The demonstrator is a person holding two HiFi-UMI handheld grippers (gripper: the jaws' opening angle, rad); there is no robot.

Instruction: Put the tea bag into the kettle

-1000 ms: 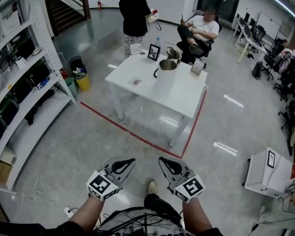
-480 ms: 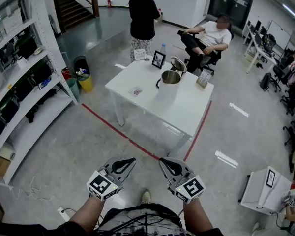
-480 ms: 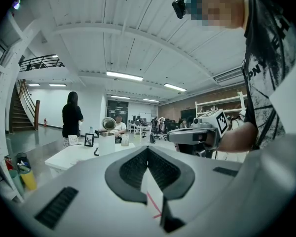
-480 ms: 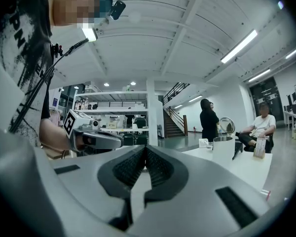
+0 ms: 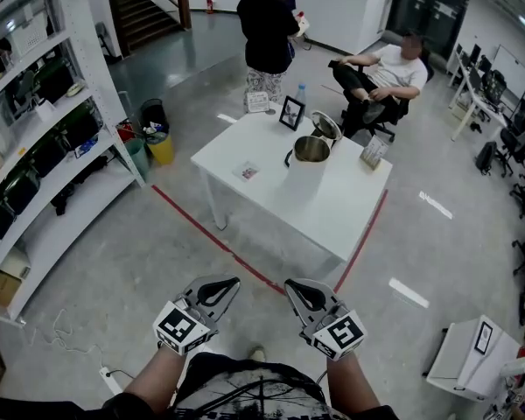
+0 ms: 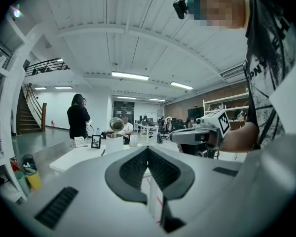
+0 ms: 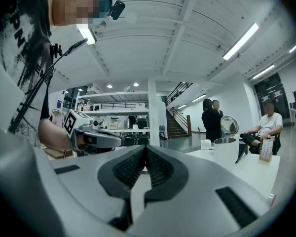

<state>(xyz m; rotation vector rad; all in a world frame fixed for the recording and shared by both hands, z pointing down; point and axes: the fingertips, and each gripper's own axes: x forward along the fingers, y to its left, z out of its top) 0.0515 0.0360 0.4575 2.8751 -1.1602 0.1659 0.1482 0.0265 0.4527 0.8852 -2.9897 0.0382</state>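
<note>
Head view: left tool [image 5: 231, 283] and right tool [image 5: 290, 285] side by side over the floor, well short of the counter [image 5: 332, 210]. Kettle [image 5: 311, 152], lid up, on counter. Tea bag [image 5: 246, 172] flat on counter, left of kettle, apart.
Left gripper view: jaws together, empty.
Right gripper view: jaws together, empty.

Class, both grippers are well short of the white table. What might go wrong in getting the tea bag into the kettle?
1. The tea bag is small and lies flat on the table; the left gripper and right gripper, both shut and empty, may push it along rather than pinch it.
2. The kettle stands close to a picture frame; a careless reach might knock either.
3. A standing person at the far edge may get in the way.
</note>
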